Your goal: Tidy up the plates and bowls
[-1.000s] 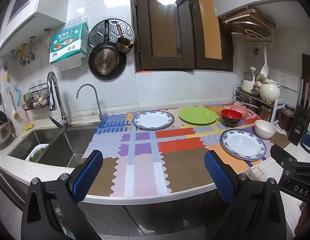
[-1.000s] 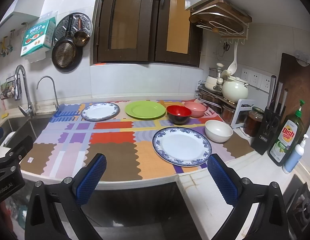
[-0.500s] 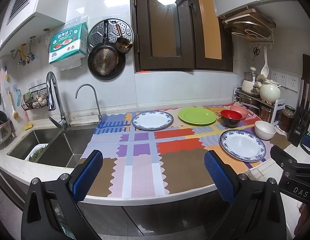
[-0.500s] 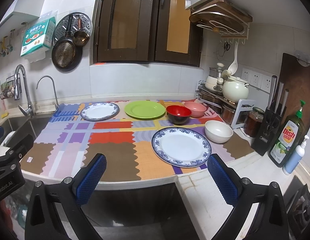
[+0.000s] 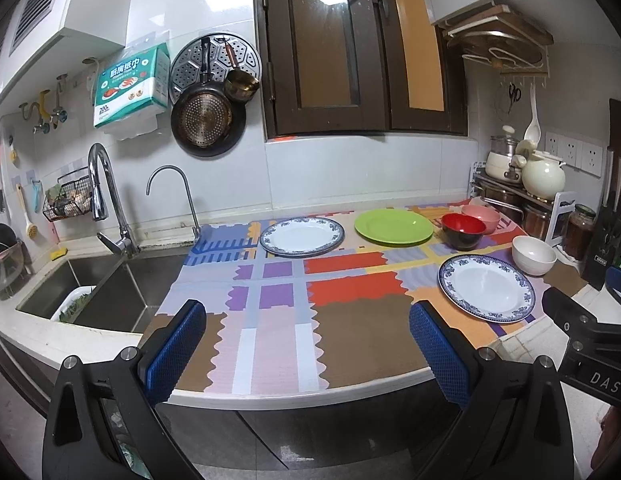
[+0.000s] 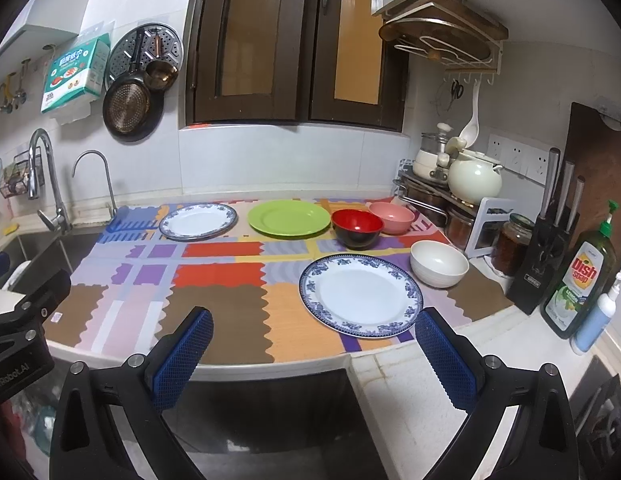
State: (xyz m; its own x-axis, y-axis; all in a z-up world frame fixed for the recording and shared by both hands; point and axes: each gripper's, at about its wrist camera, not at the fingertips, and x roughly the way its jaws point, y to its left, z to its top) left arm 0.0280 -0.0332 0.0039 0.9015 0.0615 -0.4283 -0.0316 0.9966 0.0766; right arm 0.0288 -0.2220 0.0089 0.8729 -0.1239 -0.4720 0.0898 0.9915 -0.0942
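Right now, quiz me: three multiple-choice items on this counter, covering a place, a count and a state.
1. The white bowl sits nearest to:
A. the tap
B. the near blue-rimmed plate
C. the hanging pan

2. Bowls on the mat:
A. one
B. five
C. three

3. The right gripper is:
A. open, holding nothing
B. shut on a plate
C. shut on a bowl

Answers: B, it stands just right of that plate; C, the white one, the red bowl and the pink bowl; A, its blue pads stand wide apart.
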